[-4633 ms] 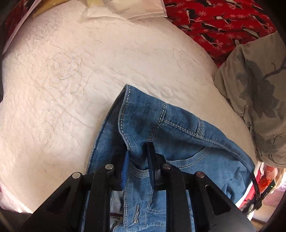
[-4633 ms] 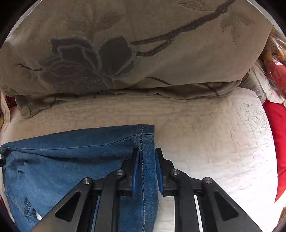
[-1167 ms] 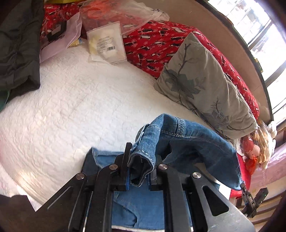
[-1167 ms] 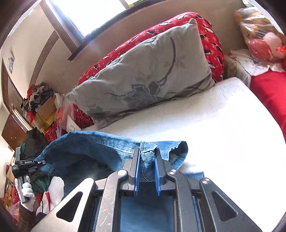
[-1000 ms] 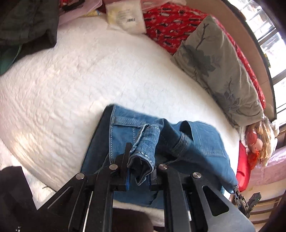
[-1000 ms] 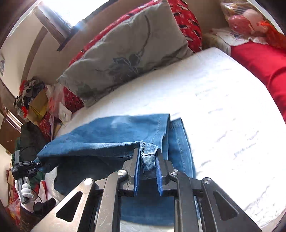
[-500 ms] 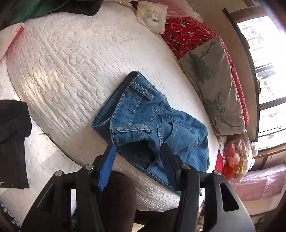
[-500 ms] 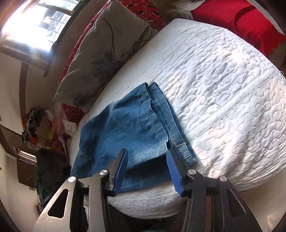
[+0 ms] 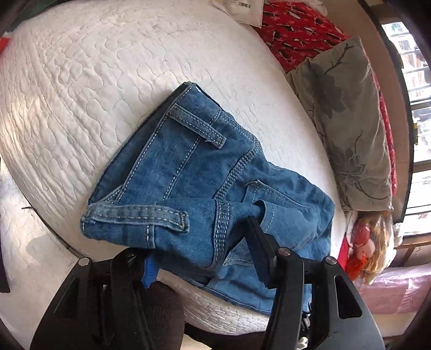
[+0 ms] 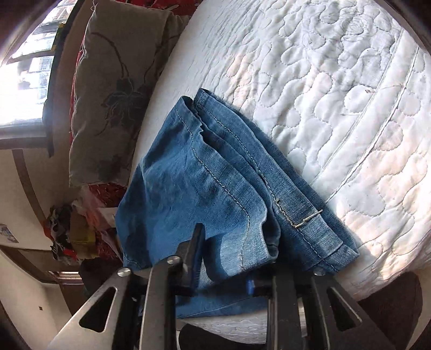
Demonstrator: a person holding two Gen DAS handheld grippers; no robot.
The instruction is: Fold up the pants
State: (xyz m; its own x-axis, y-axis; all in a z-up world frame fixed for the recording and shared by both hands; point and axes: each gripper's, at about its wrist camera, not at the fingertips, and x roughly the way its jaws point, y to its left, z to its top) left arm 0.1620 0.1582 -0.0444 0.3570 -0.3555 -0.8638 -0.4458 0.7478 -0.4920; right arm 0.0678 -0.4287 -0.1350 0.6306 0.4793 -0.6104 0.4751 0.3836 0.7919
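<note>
The blue denim pants (image 9: 194,183) lie folded in a bundle near the front edge of the white quilted bed (image 9: 80,80). The waistband with belt loops faces the left wrist view; the hemmed leg ends show in the right wrist view (image 10: 215,183). My left gripper (image 9: 202,255) is open, its jaws spread either side of the waistband corner, holding nothing. My right gripper (image 10: 223,263) is open, jaws wide around the near edge of the leg ends, holding nothing. The left blue pad is partly hidden under the denim.
A grey flowered pillow (image 9: 347,129) leans at the far side, also in the right wrist view (image 10: 113,88). A red patterned blanket (image 9: 296,29) and a white packet (image 9: 242,8) lie beyond. A dark knee (image 9: 159,315) sits below the bed edge. Clutter (image 10: 67,234) stands at the left.
Both grippers, open since half a second ago after letting go of the pants, have moved closer to the bundle. The folded pants lie still on the bed.
</note>
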